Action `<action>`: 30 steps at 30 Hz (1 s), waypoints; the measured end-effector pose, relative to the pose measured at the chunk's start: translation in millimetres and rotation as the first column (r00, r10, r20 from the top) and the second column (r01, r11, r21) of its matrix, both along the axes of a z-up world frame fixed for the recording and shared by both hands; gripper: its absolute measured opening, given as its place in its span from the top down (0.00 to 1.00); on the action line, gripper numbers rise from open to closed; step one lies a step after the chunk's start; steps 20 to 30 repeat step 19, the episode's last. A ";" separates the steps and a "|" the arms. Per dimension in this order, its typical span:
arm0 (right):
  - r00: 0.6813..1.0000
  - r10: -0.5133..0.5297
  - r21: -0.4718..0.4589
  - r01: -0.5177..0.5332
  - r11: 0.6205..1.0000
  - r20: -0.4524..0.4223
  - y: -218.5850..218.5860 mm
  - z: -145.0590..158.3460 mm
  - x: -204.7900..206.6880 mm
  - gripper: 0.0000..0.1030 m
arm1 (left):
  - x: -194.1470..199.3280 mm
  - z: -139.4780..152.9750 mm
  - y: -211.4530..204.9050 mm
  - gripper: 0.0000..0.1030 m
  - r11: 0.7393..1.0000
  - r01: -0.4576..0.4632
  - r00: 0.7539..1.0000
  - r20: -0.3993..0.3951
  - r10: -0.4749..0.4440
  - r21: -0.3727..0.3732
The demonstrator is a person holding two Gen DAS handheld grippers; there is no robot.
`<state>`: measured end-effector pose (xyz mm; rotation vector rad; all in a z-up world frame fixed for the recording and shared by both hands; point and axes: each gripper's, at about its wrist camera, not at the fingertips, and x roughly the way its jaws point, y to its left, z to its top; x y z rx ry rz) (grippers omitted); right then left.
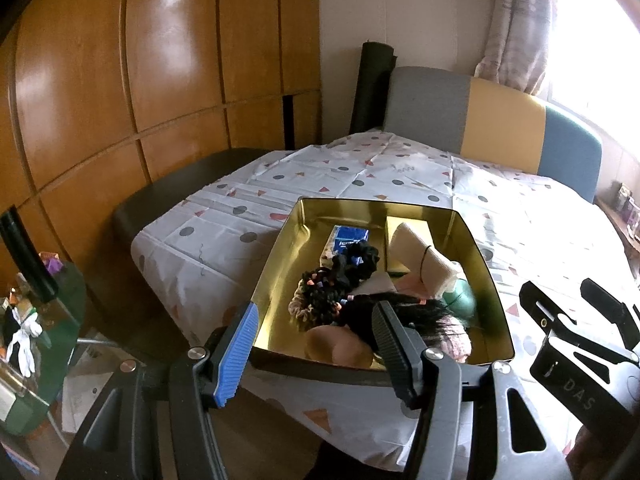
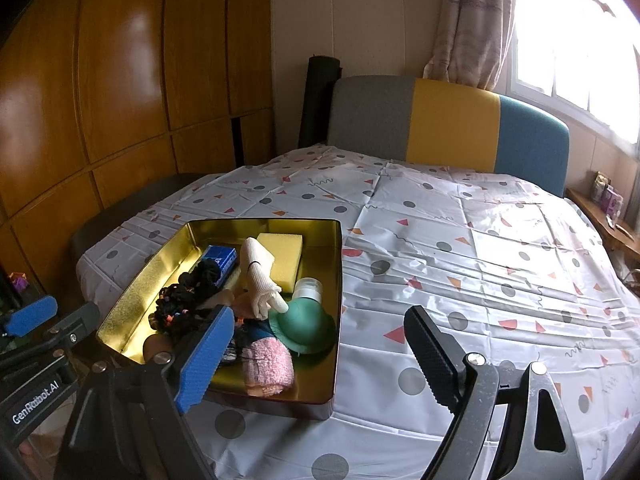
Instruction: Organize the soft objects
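On the bed's near-left corner sits the gold tin, open-topped, on the spotted sheet. All the soft stuff is already piled in it, so sorting looks mostly done or paused; nothing loose shows on the sheet.

Contents, right wrist view, clock positions within the tin:
- yellow sponge at 12, flat against the far wall
- blue tissue pack at 11
- white knit glove centre, propped upright, leaning on the sponge, fingers drooping onto the green hat at 4
- clear tape roll just behind the hat
- black scrunchies and beaded hair ties at 9, tangled in one heap
- pink fuzzy cloth at 6, touching the near wall
- tan rounded item at 7, too hidden to name

Left claw: jaws part open, nothing gripped. It straddles the tin's near-left rim, blue pad outside the wall, black pad over the hair heap; I can't tell if the pad touches. Likely hovering to pick or tidy there.

Right claw: jaws wide, empty, hanging over the tin's near-right corner, blue pad above the contents, black pad out over bare sheet.

In the way: the two claws sit close together, each showing in the other's view, so a reach into the tin risks a clash. The tangled ties could drag neighbours out. The glove leans and could topple.

Around: tricolour headboard at 12, wooden wardrobe at 10, curtained window at 2, cluttered glass desk at 8.
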<state>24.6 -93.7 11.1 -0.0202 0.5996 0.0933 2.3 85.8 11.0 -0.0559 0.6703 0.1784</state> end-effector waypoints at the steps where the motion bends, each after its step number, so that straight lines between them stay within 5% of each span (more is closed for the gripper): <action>1: 1.000 -0.002 0.001 0.002 1.000 -0.001 0.0 -0.1 0.1 0.15 | 1.1 -0.8 0.7 0.42 1.000 -0.002 1.000 -0.003 0.002 0.001; 8: 1.000 0.002 0.005 -0.002 1.000 -0.010 -2.9 -2.4 0.8 0.13 | 6.3 -7.5 1.9 0.42 1.000 -0.005 1.000 -0.018 0.004 -0.022; 15: 1.000 0.004 0.006 -0.004 1.000 -0.021 -5.5 -7.1 5.0 0.13 | 0.6 -1.1 -4.9 0.49 1.000 0.023 0.998 0.062 -0.024 0.011; 30: 1.000 0.003 0.012 -0.003 1.000 -0.026 -7.6 -8.4 6.2 0.13 | 4.0 -1.4 -5.4 0.50 0.999 0.030 0.998 0.048 -0.031 0.012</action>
